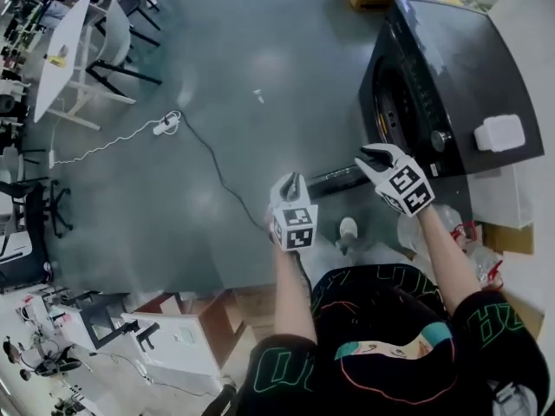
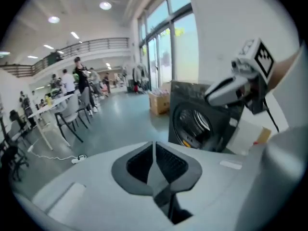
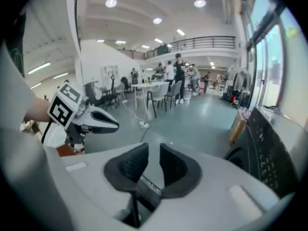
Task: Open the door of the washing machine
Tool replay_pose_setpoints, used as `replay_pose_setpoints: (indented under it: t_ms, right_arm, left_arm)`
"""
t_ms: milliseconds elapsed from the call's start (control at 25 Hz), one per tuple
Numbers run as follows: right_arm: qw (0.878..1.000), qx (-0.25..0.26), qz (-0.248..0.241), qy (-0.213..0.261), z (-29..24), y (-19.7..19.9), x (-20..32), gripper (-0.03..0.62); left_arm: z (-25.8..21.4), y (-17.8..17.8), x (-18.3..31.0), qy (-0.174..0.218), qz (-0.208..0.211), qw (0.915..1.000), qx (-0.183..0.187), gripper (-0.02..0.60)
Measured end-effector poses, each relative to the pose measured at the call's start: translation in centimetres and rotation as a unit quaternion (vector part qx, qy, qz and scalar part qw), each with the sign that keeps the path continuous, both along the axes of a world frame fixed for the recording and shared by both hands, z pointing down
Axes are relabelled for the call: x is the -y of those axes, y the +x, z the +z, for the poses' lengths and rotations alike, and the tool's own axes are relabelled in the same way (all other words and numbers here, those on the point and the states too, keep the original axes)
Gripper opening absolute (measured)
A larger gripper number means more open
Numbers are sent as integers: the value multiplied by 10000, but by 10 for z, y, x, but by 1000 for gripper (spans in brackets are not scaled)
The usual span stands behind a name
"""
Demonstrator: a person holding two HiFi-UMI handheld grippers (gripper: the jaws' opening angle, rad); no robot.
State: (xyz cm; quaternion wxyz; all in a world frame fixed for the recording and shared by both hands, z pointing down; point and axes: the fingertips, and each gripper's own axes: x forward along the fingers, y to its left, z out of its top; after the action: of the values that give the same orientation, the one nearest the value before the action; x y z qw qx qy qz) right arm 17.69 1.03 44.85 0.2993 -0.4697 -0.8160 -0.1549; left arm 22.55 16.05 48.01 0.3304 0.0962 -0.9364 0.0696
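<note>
In the head view, the left gripper (image 1: 291, 182) sits at centre frame pointing up-frame, jaws closed together, empty. Right of it, the right gripper (image 1: 371, 158) has its jaws slightly apart, empty. The left forearm (image 1: 293, 297) and right forearm (image 1: 444, 250) rise from the bottom of the frame.

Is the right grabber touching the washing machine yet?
Apart. In the right gripper view, the right gripper's jaws stand open with only grey floor between them, and the washing machine sits off to the side.

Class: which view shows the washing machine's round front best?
The left gripper view: the washing machine faces it, round front visible. The head view looks down on its top; the right gripper view catches only its control panel.
</note>
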Motion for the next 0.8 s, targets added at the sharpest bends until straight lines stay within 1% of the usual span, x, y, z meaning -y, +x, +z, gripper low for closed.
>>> replay_pose_setpoints:
  t_ms: [40,80,120,200,280,320,360,400,480,560,680,800]
  right_arm:
    - [9993,63,195,-307,-16,-10,-1,53]
    - [9974,145,358,-600,-33,-19,-2,24]
    - [9945,230,497,-888,-51,-28,-4,3]
    - [9858,396,763,-1443,-88,-46,-6,3]
    - [9738,588,1070,-1918,-124,-63,-3,3]
    - [9669,691,1245,-2118,-139,-71,-1,3]
    - [9599,801,1417,-2281,-153,-78,1,3]
    - [9538,918,1559,-2397,-165,-84,3,3]
    - [9463,1152,1705,-2495,-187,-93,9,3]
    - [9427,1381,1751,-2480,-211,-99,20,3]
    - [9374,1739,1843,-2388,-245,-111,34,3]
    - [9349,2029,1871,-2231,-256,-114,36,3]
  left_arm:
    - [-28,-11,-7,150,-304,9988,358,19]
    - [-56,-22,-14,307,-595,9953,703,12]
    - [-84,-32,-20,468,-876,9898,1017,11]
    - [-134,-47,-28,755,-1405,9749,1553,11]
    - [-175,-55,-32,972,-1867,9564,2027,11]
    - [-192,-56,-34,1050,-2041,9471,2242,11]
    - [-206,-57,-36,1082,-2137,9403,2420,11]
    - [-217,-58,-38,1046,-2146,9372,2542,11]
    - [-232,-61,-40,831,-2032,9391,2644,11]
    - [-251,-63,-41,623,-1975,9396,2726,11]
    - [-287,-73,-37,395,-1888,9351,2972,11]
    - [-307,-81,-27,286,-1718,9304,3225,11]
